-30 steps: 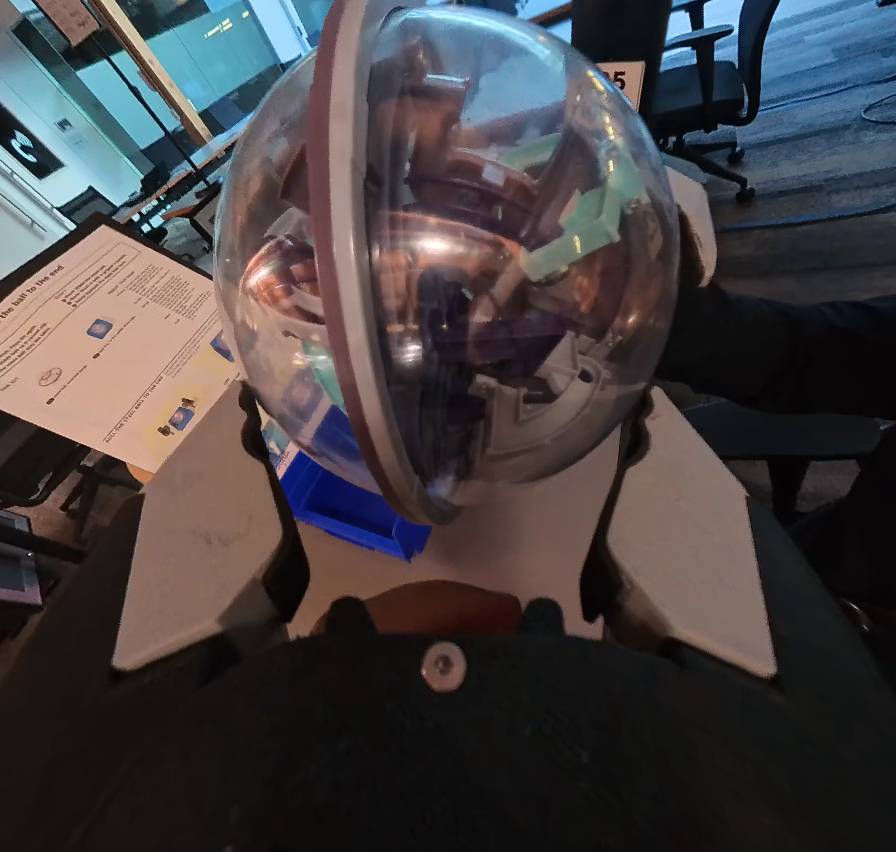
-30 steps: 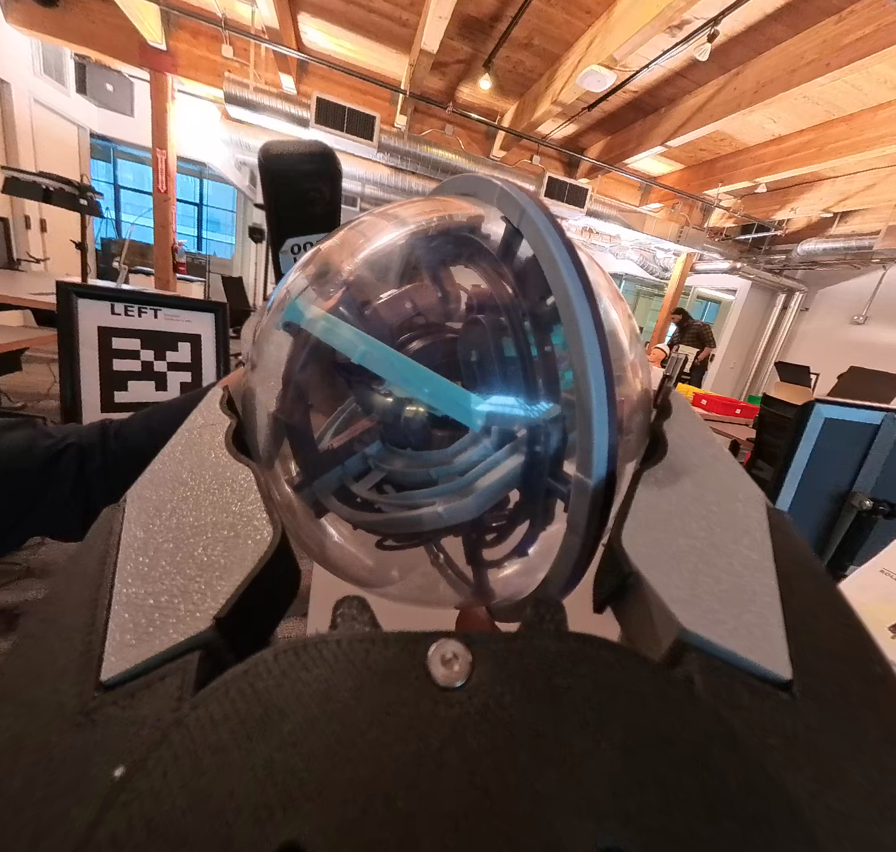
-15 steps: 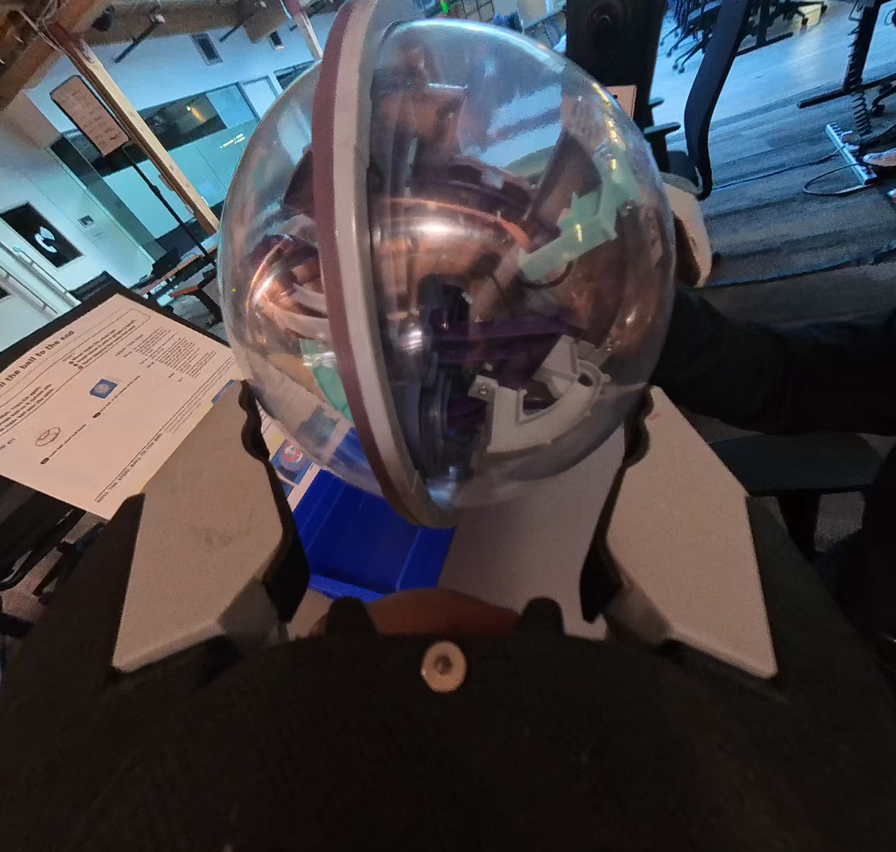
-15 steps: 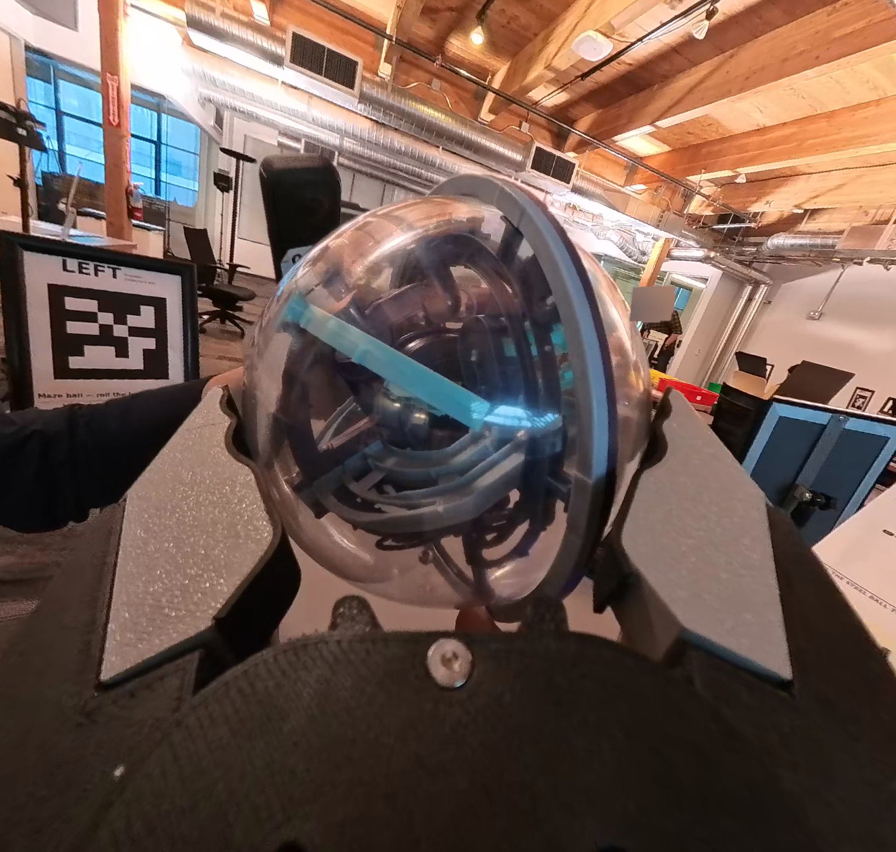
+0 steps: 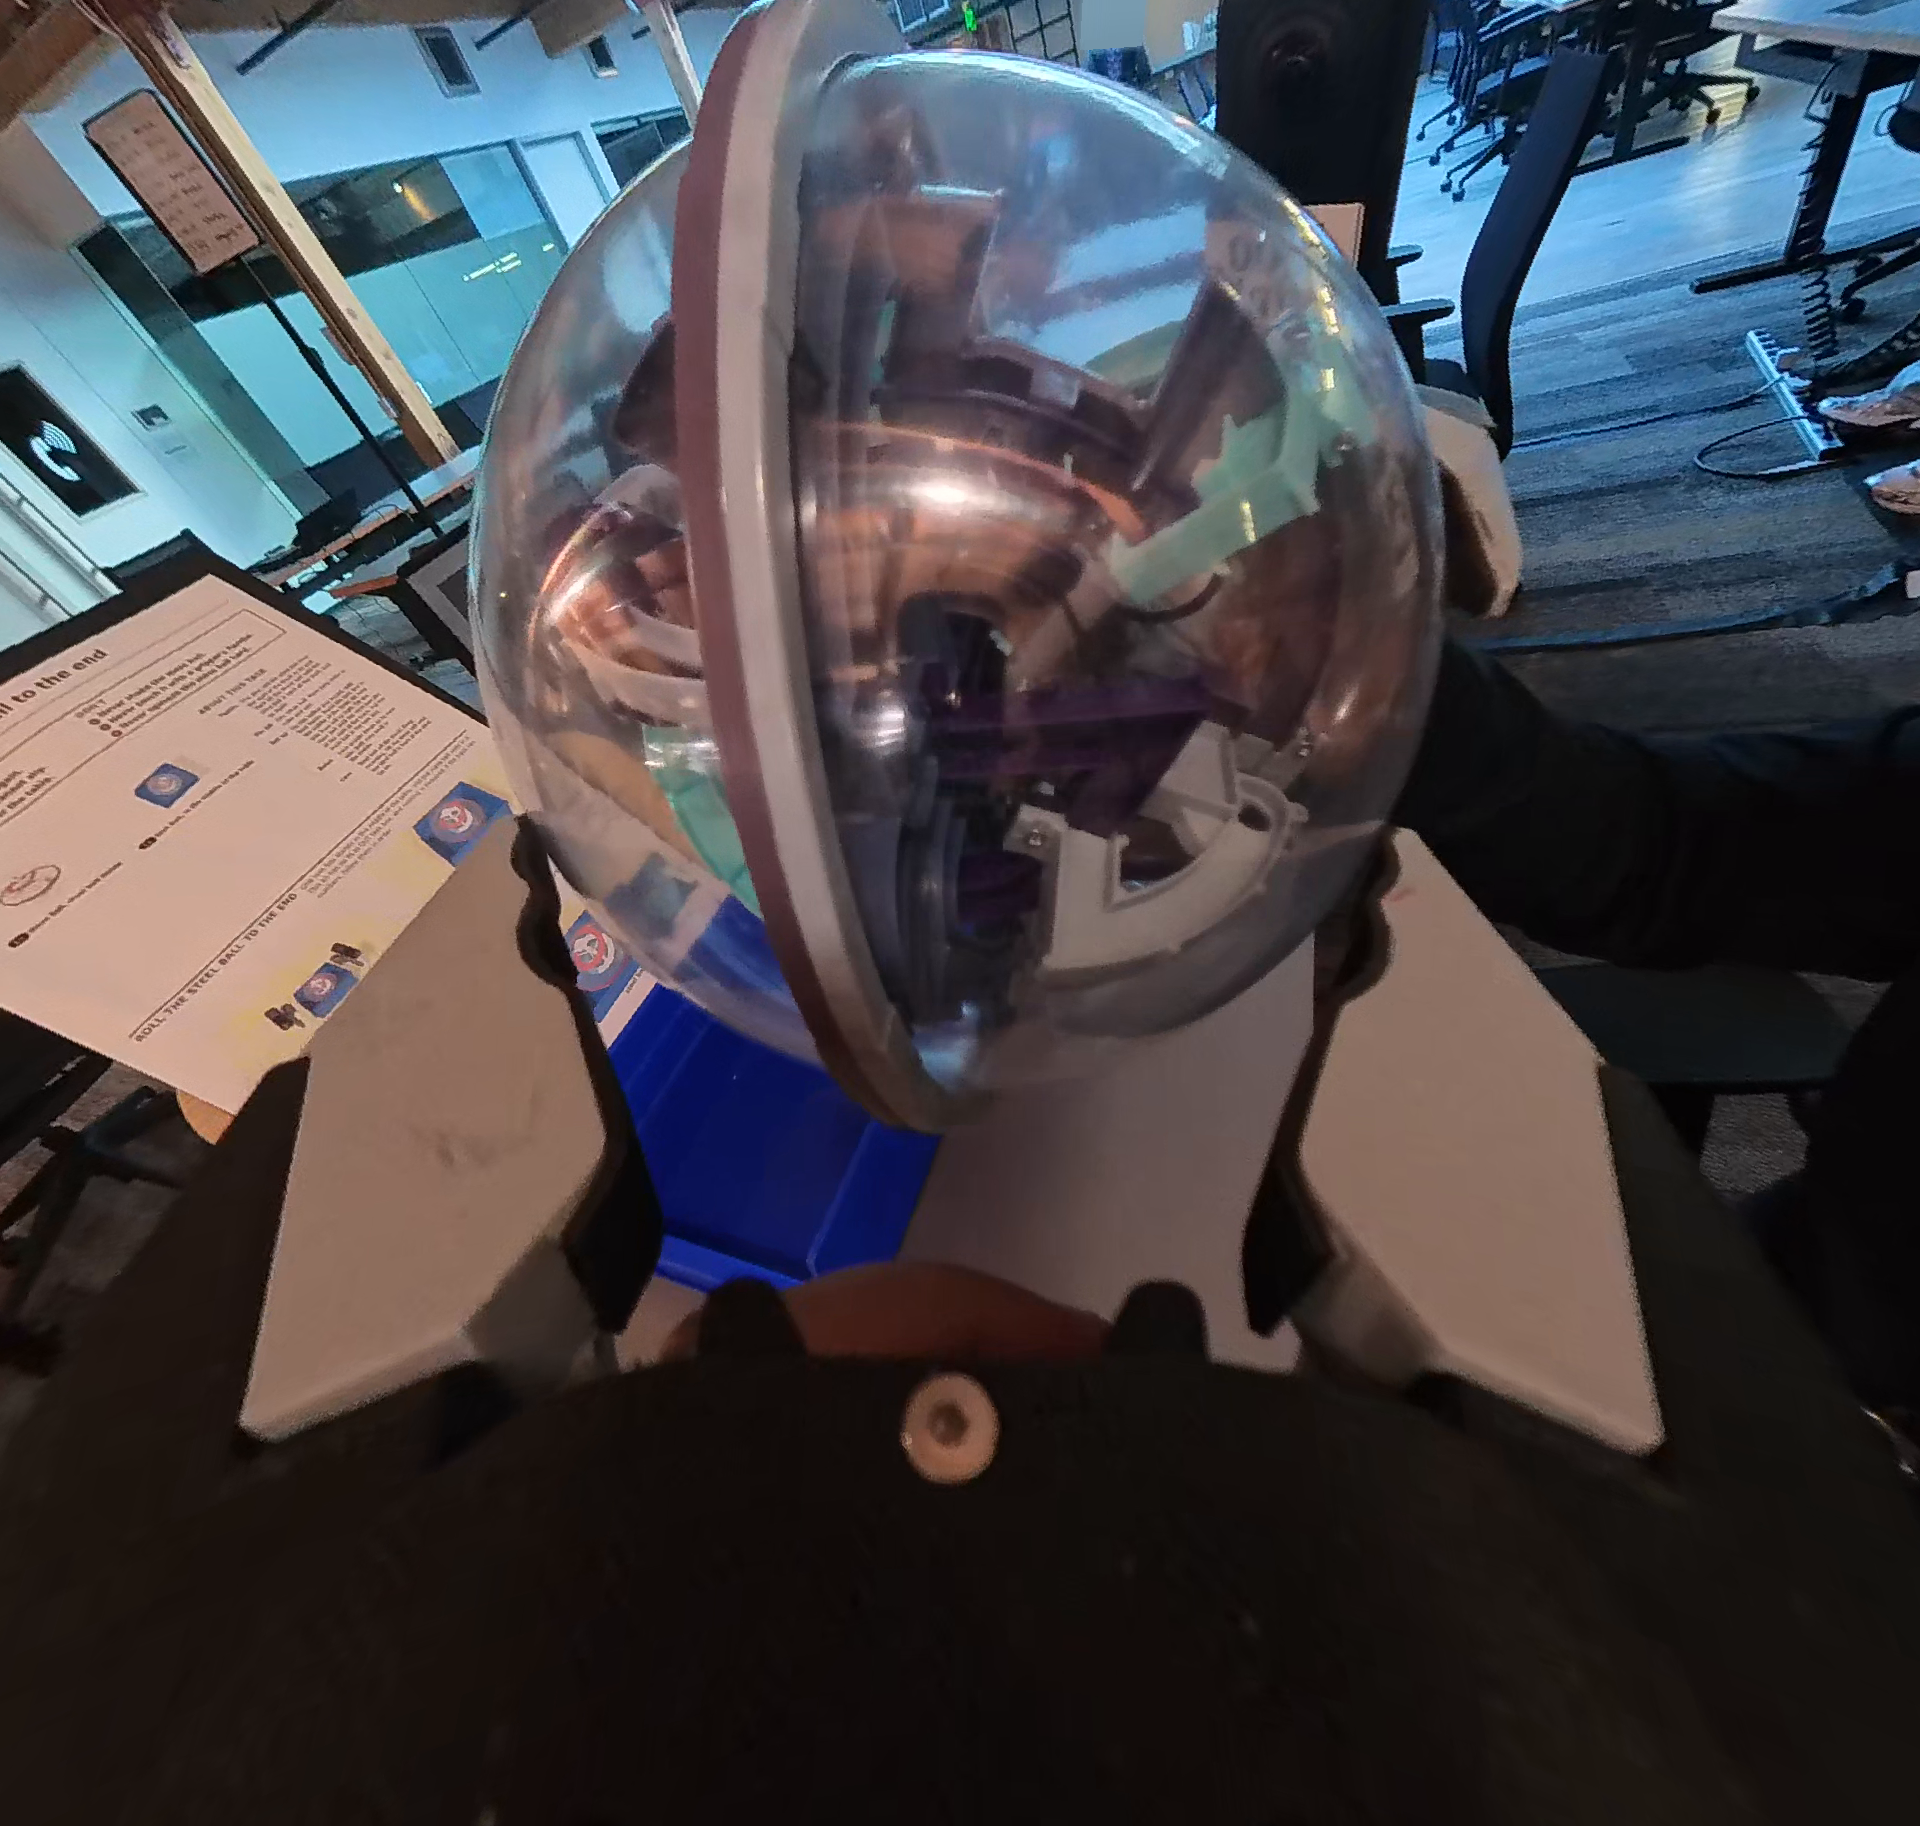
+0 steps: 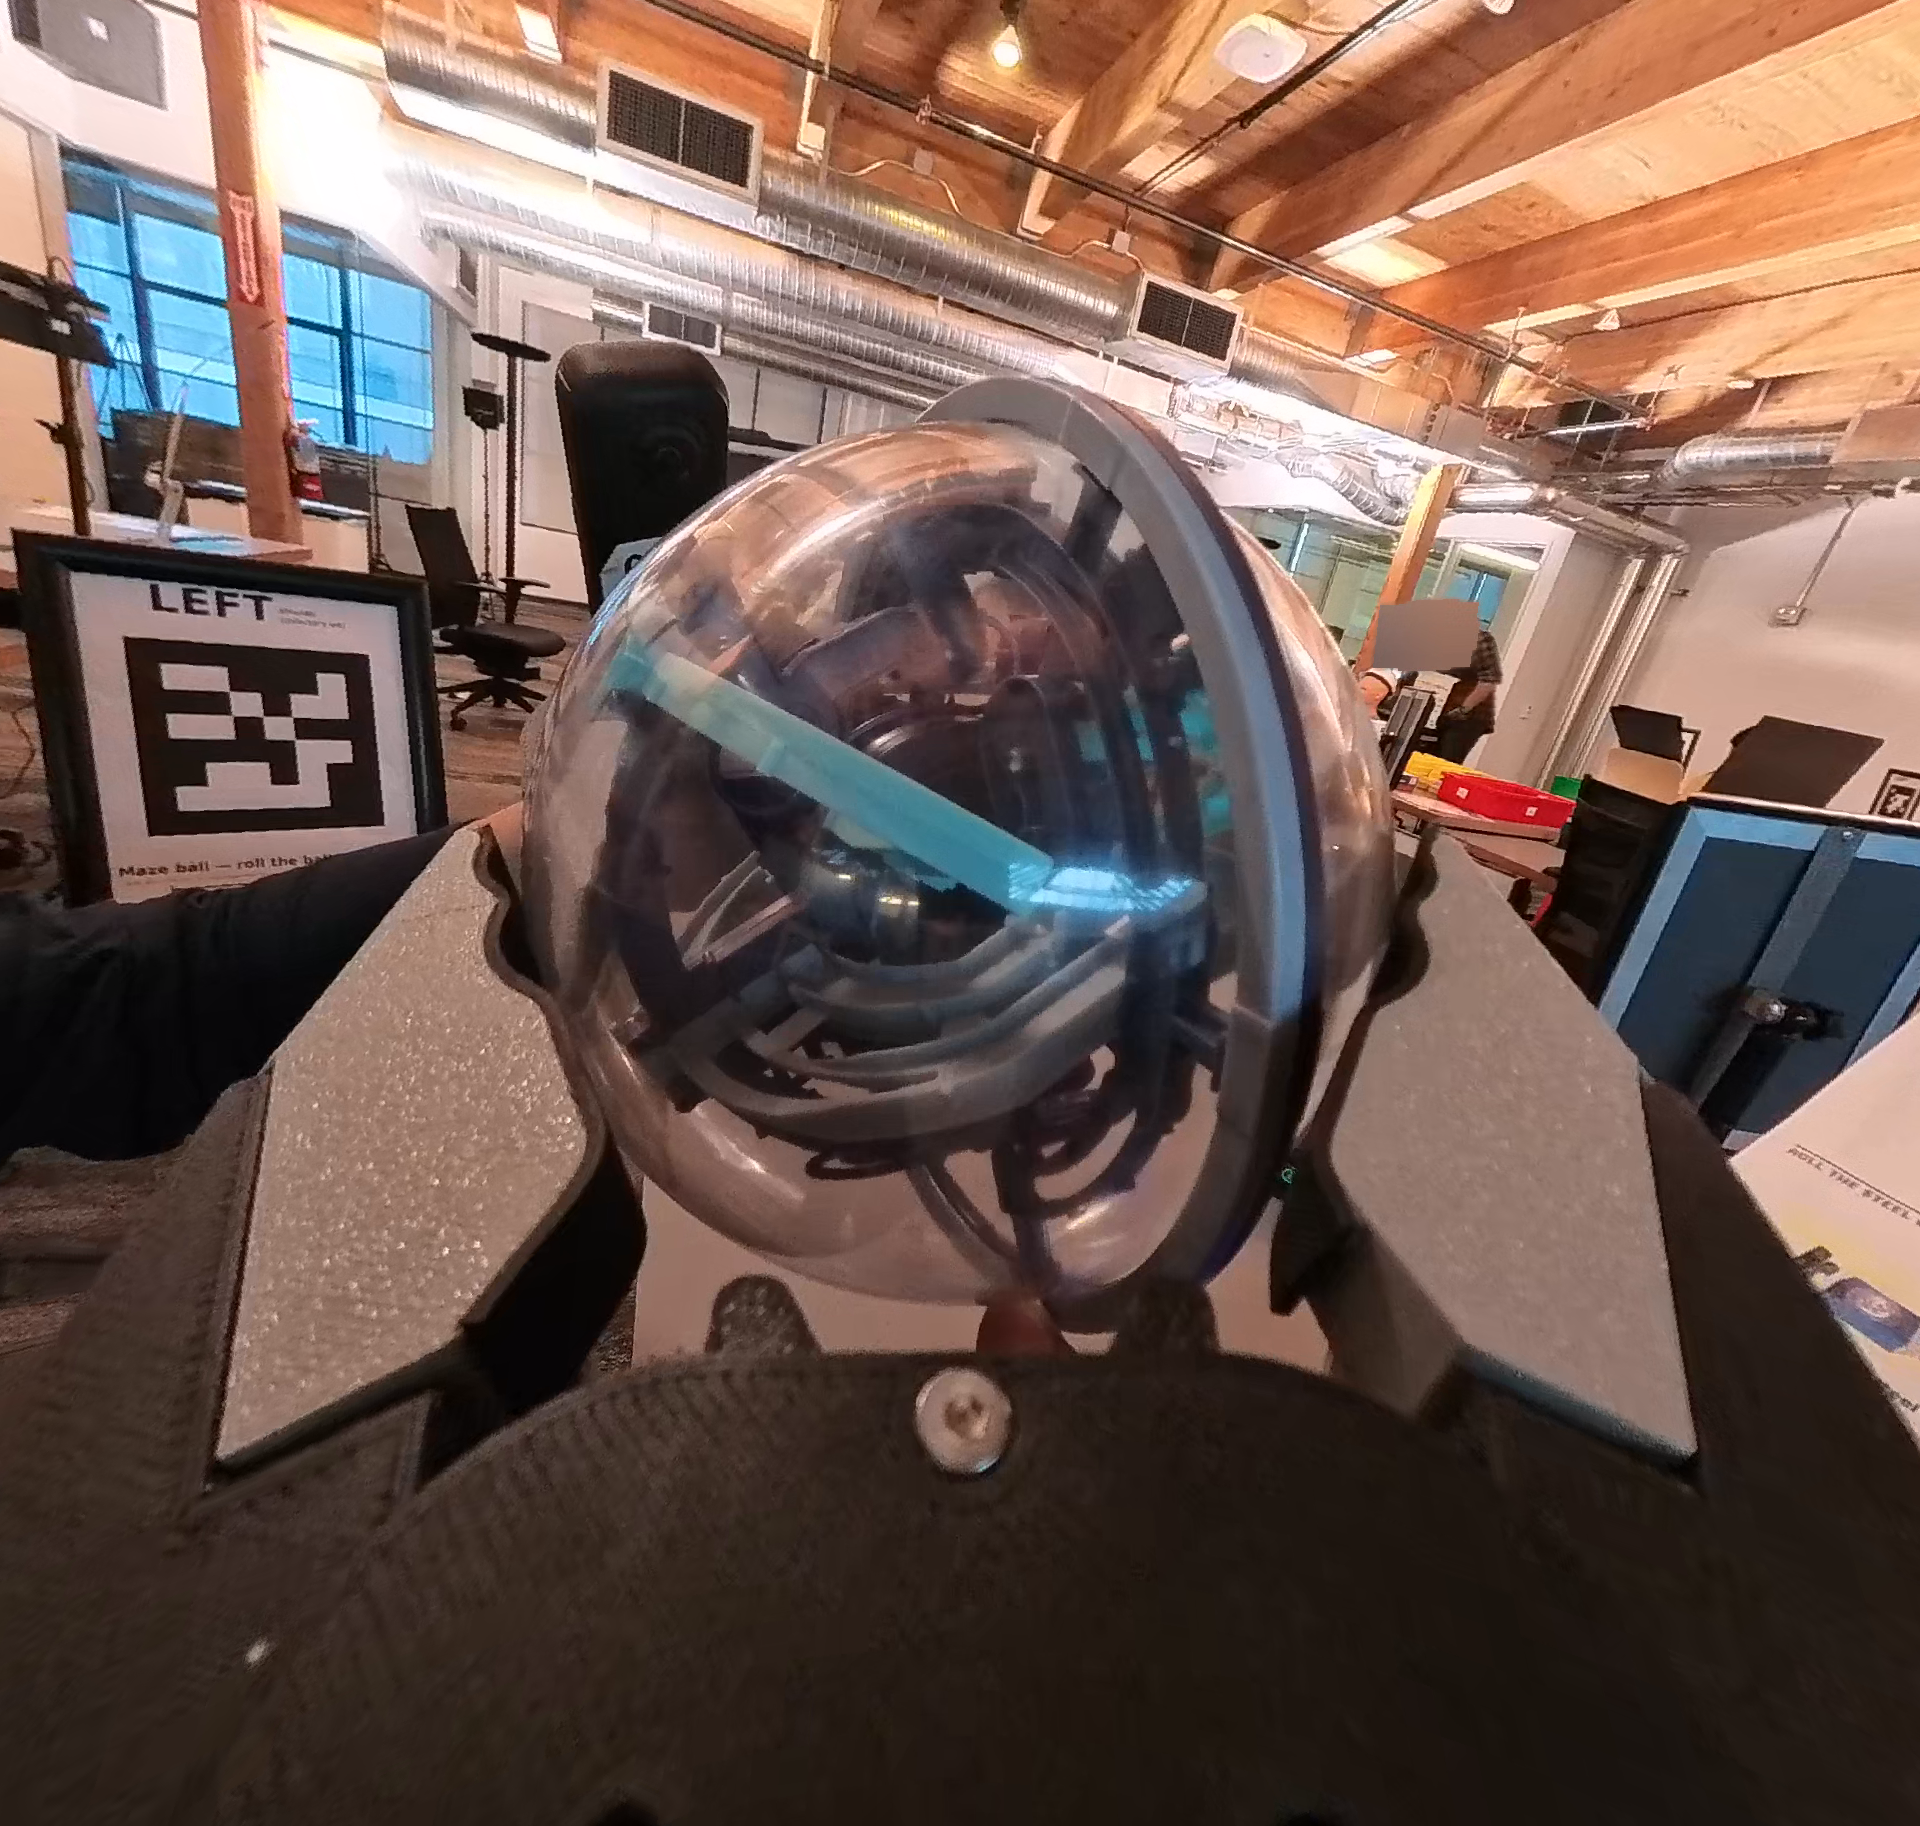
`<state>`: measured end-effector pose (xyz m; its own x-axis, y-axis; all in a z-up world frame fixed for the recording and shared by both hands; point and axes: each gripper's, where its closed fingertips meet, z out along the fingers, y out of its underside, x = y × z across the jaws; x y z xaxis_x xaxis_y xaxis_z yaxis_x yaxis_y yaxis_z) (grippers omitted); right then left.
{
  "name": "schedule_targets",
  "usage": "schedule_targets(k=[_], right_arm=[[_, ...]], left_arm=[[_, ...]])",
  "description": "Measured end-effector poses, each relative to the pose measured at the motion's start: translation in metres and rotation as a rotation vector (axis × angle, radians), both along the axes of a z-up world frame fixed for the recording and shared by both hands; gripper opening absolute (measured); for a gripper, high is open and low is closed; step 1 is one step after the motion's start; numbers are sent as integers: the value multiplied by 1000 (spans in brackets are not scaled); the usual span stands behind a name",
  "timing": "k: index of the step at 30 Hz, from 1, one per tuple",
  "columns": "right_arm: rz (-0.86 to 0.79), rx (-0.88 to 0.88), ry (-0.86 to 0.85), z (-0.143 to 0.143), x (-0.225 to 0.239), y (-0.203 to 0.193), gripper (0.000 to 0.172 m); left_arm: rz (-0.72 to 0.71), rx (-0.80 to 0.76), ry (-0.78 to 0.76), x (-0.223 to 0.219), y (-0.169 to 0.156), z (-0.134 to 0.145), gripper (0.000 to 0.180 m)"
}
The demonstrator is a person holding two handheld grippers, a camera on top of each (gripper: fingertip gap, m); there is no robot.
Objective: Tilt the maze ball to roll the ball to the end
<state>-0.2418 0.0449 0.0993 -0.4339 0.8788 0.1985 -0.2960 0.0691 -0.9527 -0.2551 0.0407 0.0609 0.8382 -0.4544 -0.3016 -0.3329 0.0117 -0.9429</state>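
Item: maze ball (image 5: 956, 550), a clear plastic sphere with a grey equatorial ring that runs near upright, tilted slightly. Inside it: brown, purple, grey and mint-green track pieces. From the right wrist view the same maze ball (image 6: 956, 841) shows a long teal ramp crossing its middle and curved grey rails beneath. The small steel ball inside cannot be picked out with certainty.

Position: held up in the air between both tools, above a blue bin (image 5: 748, 1163) and a pale bench (image 5: 1101, 1184) surface.

Left gripper (image 5: 951, 903): fingers (image 5: 540, 903) spread wide, their dark scalloped pads pressed to opposite sides of the sphere's lower half. It holds the maze ball.

Right gripper (image 6: 956, 935): fingers (image 6: 509, 935) likewise spread wide, pads set against the sphere's flanks, one near the grey ring. It holds the maze ball too.

Surroundings, left wrist view: a printed instruction sheet (image 5: 208, 820) on a dark board to the left; a dark sleeve (image 5: 1662, 810) reaching in from the right; office chairs (image 5: 1538, 218) on a dark floor beyond.

Surroundings, right wrist view: a framed black-and-white marker sign (image 6: 239, 716) at left; a dark sleeve below it; a timber-beamed ceiling (image 6: 1351, 114) with silver ducts; red and yellow bins (image 6: 1486, 789) on a far table; a blue cabinet (image 6: 1766, 945) at right.
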Motion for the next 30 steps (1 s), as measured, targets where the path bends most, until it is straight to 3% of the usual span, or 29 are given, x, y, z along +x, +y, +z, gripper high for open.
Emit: schedule_targets(k=[30], right_arm=[[2, -23, -52, -8, -2, 6, 156]], left_arm=[[6, -11, -75, 0, 3, -9, 147]])
